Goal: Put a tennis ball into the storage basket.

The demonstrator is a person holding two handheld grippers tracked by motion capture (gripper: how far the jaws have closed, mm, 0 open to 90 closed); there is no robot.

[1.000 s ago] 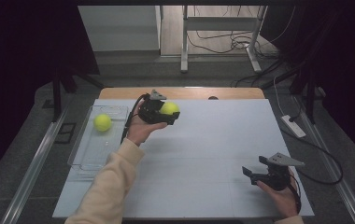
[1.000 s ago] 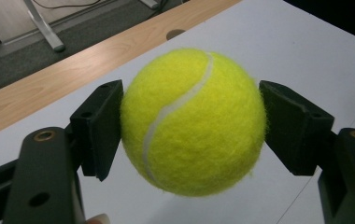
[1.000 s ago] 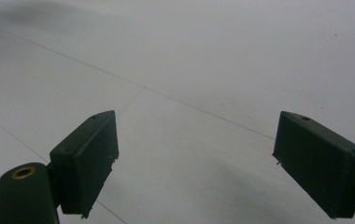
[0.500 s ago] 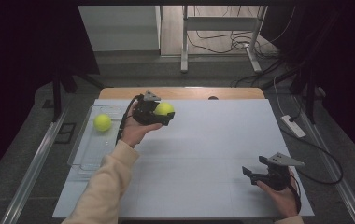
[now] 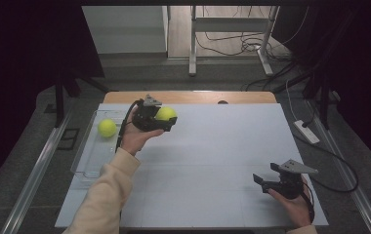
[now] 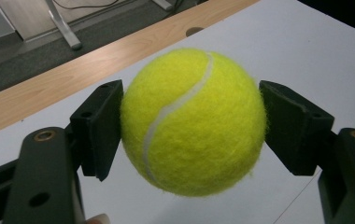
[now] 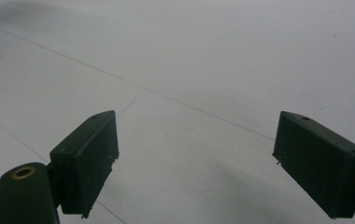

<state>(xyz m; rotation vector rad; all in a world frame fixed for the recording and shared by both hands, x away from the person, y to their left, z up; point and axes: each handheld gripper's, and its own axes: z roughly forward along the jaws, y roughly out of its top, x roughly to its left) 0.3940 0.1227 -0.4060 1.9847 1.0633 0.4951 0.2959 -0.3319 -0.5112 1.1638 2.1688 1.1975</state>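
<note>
2 tennis balls in play: left gripper (image 5: pixel 165 118) squeezes a light, fuzzy, springy ball (image 6: pixel 192 121) across its middle, lifted near the desk's far edge; the other ball (image 5: pixel 107 127) sits in the tray (image 5: pixel 87 161). Right gripper (image 7: pixel 194 163) gapes, idle.

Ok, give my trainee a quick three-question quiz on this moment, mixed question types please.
1. True or false: the left gripper is shut on a tennis ball.
2. Where does the second tennis ball lie? A) in the clear tray at the table's left edge; B) on the wooden strip; C) between the right gripper's jaws.
3. Fill in: the right gripper hovers with its jaws ____ above the white tabletop.

Key: 1 true; 2 A; 3 open.
</note>
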